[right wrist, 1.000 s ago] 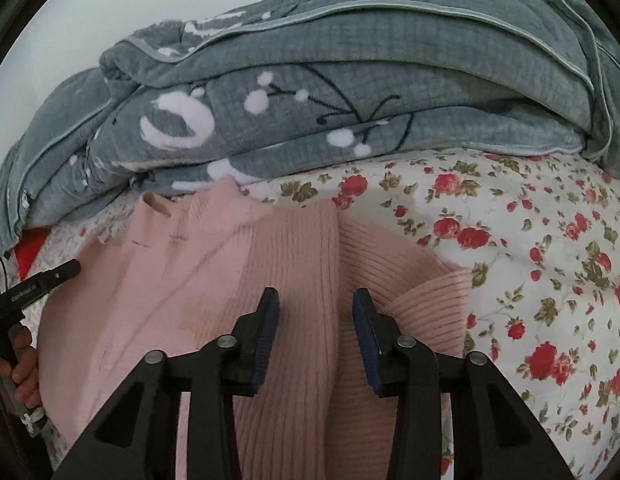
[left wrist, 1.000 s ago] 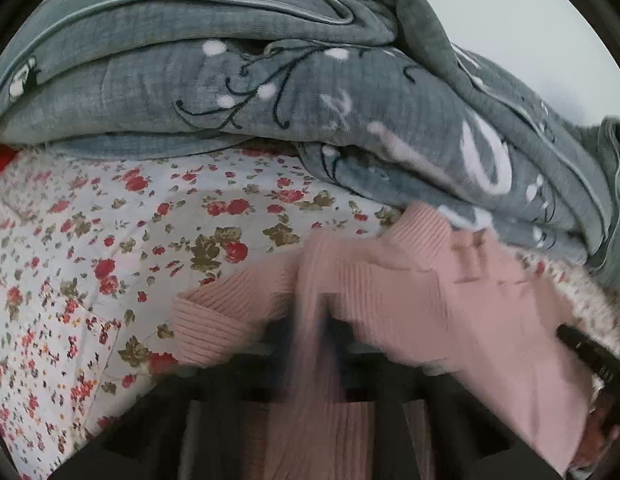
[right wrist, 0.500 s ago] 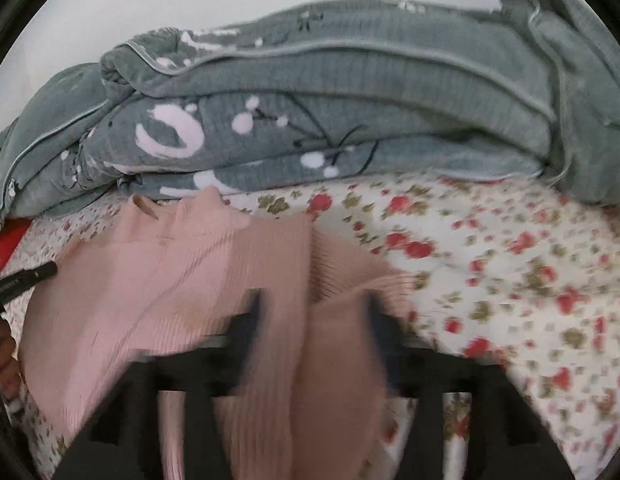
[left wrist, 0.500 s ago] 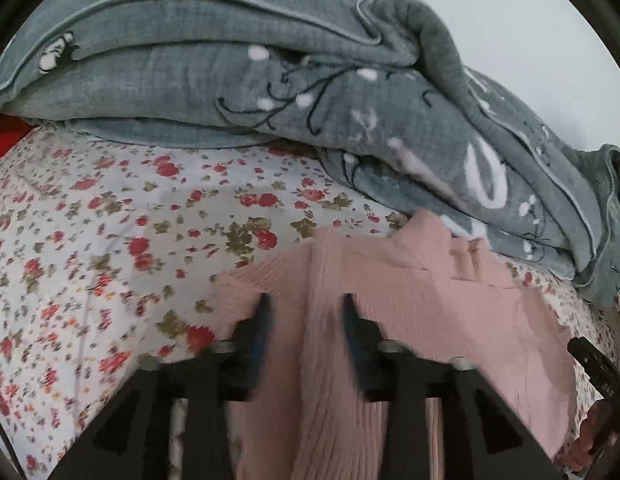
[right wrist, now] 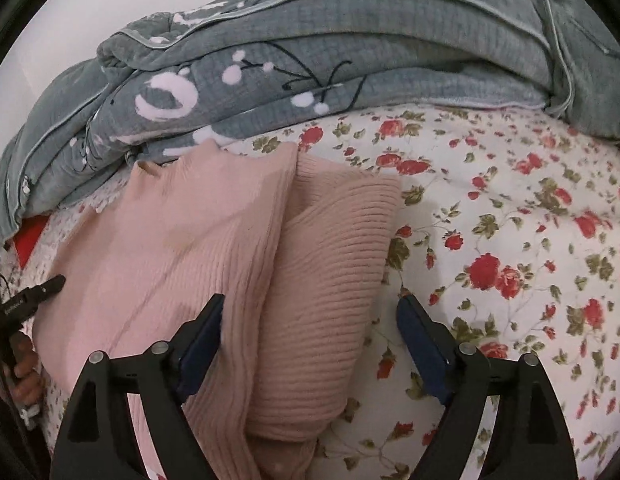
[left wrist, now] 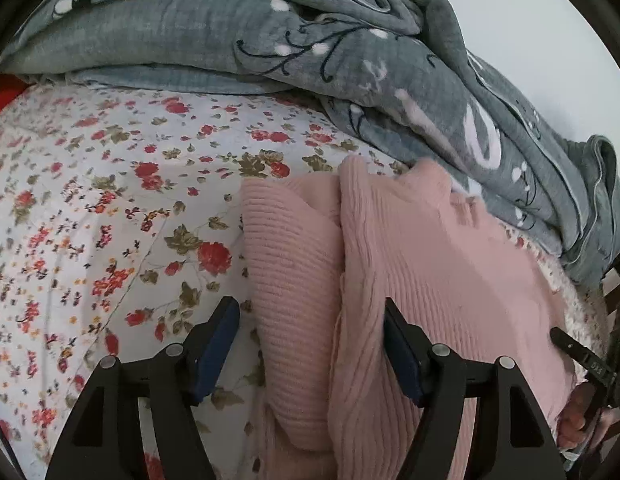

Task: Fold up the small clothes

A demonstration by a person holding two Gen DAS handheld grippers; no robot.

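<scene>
I judged the fold about half done. The pink sweater (left wrist: 410, 280) lay on the flowered bedsheet (left wrist: 89, 220) in the centre and lower right of the left wrist view, just below the grey quilt (left wrist: 189, 32). Both ribbed sleeves looked turned in over the body; the lengthwise fold and any tidying seemed left to do.

My left gripper (left wrist: 312, 344) had its fingers opening wide, straddling the left sleeve (left wrist: 289, 260) without pressing it. My right gripper (right wrist: 310, 344) was opening too, fingers wide, the right sleeve (right wrist: 334, 260) lying loose between them.

The left view showed the neckline against the quilt at upper right, and the other tool's tip at the lower right edge. The right view showed bare sheet to the right, plus a hand (right wrist: 23, 364) on the left tool at the lower left.
</scene>
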